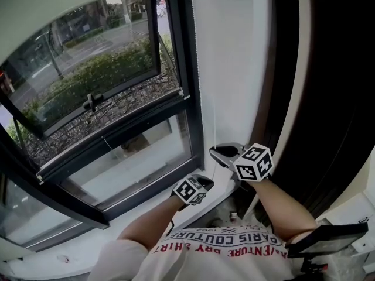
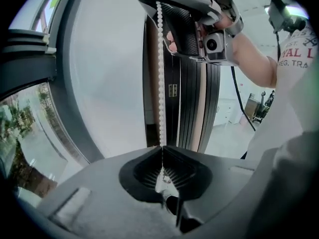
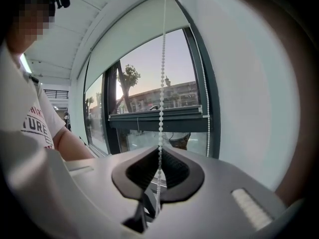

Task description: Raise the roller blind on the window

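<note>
A white bead chain hangs from the top of the window, beside the white roller blind that covers the upper glass. My right gripper is shut on this chain; in the head view it is by the white wall right of the window frame. My left gripper is shut on the same chain lower down, directly under the right gripper. In the head view the left gripper sits just above the sill. A second strand of the chain runs along the frame.
The dark window frame has a sash tilted open towards a hedge and street. A white sill runs below it. Dark vertical panels stand at the right, and a black device is at the lower right.
</note>
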A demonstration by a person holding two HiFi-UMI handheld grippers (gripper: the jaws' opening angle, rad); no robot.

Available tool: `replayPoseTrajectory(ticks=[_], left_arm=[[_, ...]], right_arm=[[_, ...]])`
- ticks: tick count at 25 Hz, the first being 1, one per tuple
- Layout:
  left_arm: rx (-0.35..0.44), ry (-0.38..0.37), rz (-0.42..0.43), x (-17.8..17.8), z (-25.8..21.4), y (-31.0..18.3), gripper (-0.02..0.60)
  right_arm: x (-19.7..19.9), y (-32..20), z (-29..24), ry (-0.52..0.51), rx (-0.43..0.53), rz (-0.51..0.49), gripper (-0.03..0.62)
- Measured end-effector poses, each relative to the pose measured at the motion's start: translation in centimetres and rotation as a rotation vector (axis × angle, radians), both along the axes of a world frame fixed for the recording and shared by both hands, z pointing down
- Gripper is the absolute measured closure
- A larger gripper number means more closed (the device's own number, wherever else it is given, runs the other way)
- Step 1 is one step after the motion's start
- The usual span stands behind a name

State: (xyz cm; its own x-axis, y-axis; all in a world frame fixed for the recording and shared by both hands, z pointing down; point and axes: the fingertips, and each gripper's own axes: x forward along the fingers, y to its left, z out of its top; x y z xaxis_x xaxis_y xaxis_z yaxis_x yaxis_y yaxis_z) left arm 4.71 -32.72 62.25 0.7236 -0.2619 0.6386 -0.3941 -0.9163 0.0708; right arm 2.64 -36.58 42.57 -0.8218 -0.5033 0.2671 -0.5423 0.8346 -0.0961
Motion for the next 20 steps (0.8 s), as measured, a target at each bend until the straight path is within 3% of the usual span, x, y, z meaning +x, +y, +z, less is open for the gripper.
replayPoseTrajectory(ticks=[4, 7, 13, 20], left_arm=[[0.053, -0.033, 0.025, -0.6, -0.3, 0.1, 0.556], [0.085, -0.010, 0.052, -1.2, -1.9, 0.3, 0.495], [0.055, 0.230, -0.016, -2.7, -10.7, -2.4, 0.469], [0.161, 0.584, 0.042, -2.3, -29.1, -4.9, 0.469]], right_arm=[[0.1, -0.3, 0.1, -0.001, -0.005, 0.005, 0.579], [0.1, -0.4, 0.2, -0.002, -0.015, 0.007, 0.579], [1.2, -0.7, 0.3, -0.025, -0.038, 0.023, 0.579], [0.5, 0.2, -0.1, -0.019, -0.032, -0.005, 0.579]])
